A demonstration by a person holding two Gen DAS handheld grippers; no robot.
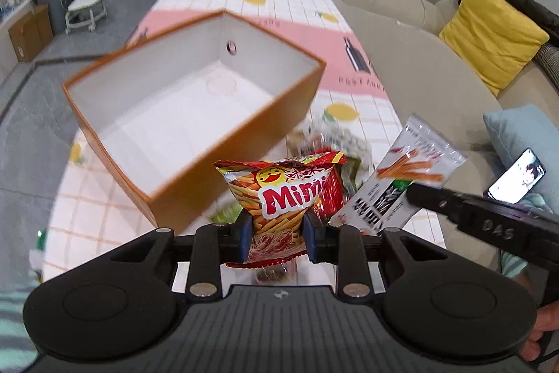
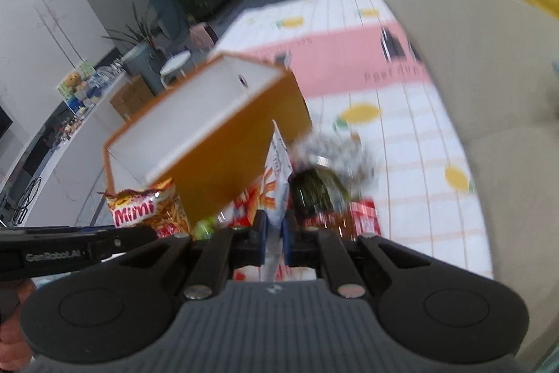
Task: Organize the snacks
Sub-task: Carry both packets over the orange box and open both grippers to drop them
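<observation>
My left gripper (image 1: 276,229) is shut on a red Mimi snack bag (image 1: 279,194), which stands upright between the blue pads. Just beyond it sits an open orange box (image 1: 195,100) with a bare white inside. My right gripper (image 2: 275,233) is shut on a white snack packet (image 2: 277,170) printed with orange sticks, held edge-on above the table. In the left wrist view that white packet (image 1: 412,177) hangs to the right of the Mimi bag. A loose pile of snacks (image 1: 328,142) lies blurred on the table behind both bags.
The table wears a white, pink and lemon-print cloth (image 1: 279,6). A beige sofa (image 1: 401,58) runs along its right side with a yellow cushion (image 1: 489,30), a pale blue cushion (image 1: 517,135) and a lit phone (image 1: 517,177). Dark green (image 2: 314,187) and red (image 2: 363,219) packets lie near the right gripper.
</observation>
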